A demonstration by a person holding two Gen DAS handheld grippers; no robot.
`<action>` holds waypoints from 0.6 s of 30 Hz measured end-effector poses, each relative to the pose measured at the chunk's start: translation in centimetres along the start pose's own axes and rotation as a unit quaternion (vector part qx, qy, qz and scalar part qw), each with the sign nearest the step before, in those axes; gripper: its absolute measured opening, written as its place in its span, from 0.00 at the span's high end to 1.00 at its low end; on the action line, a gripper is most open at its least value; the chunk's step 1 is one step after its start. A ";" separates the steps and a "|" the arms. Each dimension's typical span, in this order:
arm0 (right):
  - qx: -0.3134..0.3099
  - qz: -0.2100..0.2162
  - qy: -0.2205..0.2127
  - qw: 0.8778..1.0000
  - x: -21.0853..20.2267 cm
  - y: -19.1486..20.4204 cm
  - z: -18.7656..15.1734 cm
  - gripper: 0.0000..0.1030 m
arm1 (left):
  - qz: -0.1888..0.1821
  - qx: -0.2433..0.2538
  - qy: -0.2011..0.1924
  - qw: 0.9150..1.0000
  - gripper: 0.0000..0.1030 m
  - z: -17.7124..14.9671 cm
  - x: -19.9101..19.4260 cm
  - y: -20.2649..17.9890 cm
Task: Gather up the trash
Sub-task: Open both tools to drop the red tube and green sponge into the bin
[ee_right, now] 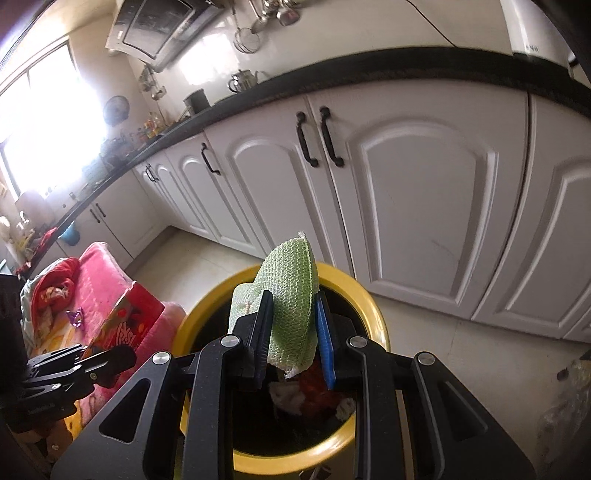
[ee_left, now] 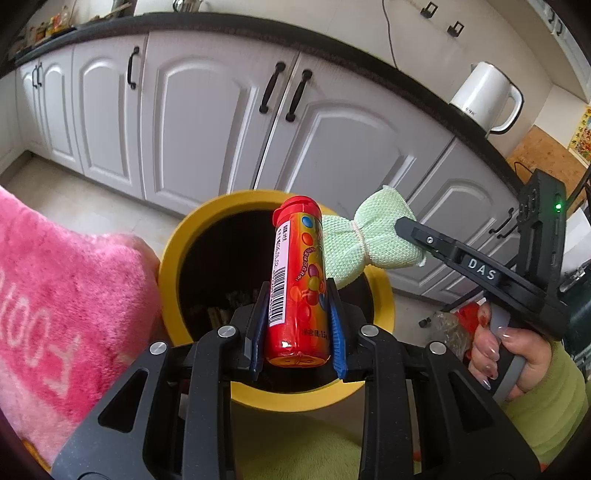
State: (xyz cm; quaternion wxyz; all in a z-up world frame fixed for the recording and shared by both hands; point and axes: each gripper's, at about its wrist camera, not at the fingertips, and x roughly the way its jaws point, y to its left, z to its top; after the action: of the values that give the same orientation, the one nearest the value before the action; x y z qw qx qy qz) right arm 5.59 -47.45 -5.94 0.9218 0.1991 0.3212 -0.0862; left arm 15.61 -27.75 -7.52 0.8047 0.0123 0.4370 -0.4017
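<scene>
While my left fingers (ee_left: 297, 325) clamp the red candy tube (ee_left: 297, 284) around its lower half, the tube stands nearly upright between the blue pads, cap end leaning slightly away from me, barcode strip facing left. It hangs directly over the dark mouth of the yellow bin (ee_left: 173, 254), not touching the rim. My fingers are closed only as far as the tube's width allows.

Just right of the tube, my right fingers (ee_right: 291, 332) pinch a pale green mesh cloth (ee_right: 291, 295), tied at its middle like a bow (ee_left: 356, 238). One lobe bulges up above the pads and a loose end droops below them. The cloth too is held over the bin's opening (ee_right: 369, 295), toward its far right rim. Inside the bin I can make out red and whitish scraps (ee_right: 314, 398) at the bottom.

Around the bin lies a pale tiled floor (ee_left: 74, 199). Left of it, close against the rim, a pink fleecy blanket (ee_left: 62, 280) covers something soft. My right hand (ee_left: 495, 350), in a lime green sleeve (ee_left: 546, 413), grips the handle on the right. Beyond the bin runs a row of white cabinet doors (ee_left: 207, 122) with black handles under a dark bench (ee_left: 258, 24), where a white kettle (ee_left: 484, 98) stands at the right.
</scene>
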 end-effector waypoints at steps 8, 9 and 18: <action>0.017 -0.002 0.023 1.000 1.3 -1.1 -0.7 0.78 | -0.006 -0.001 0.021 1.000 0.79 -0.8 2.1 0.2; 0.018 -0.001 0.025 1.000 1.4 -1.2 -0.7 0.78 | -0.005 -0.001 0.022 1.000 0.79 -0.9 2.3 0.3; 0.020 0.001 0.036 0.999 2.1 -1.0 -0.6 0.76 | -0.015 -0.013 0.031 0.999 0.77 -0.9 3.5 1.0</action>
State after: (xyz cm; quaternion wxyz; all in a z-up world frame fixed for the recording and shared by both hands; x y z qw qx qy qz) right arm 6.57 -48.17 -8.04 0.9057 0.2205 0.3522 -0.0841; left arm 16.66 -28.91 -10.91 0.7849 0.0080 0.4669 -0.4072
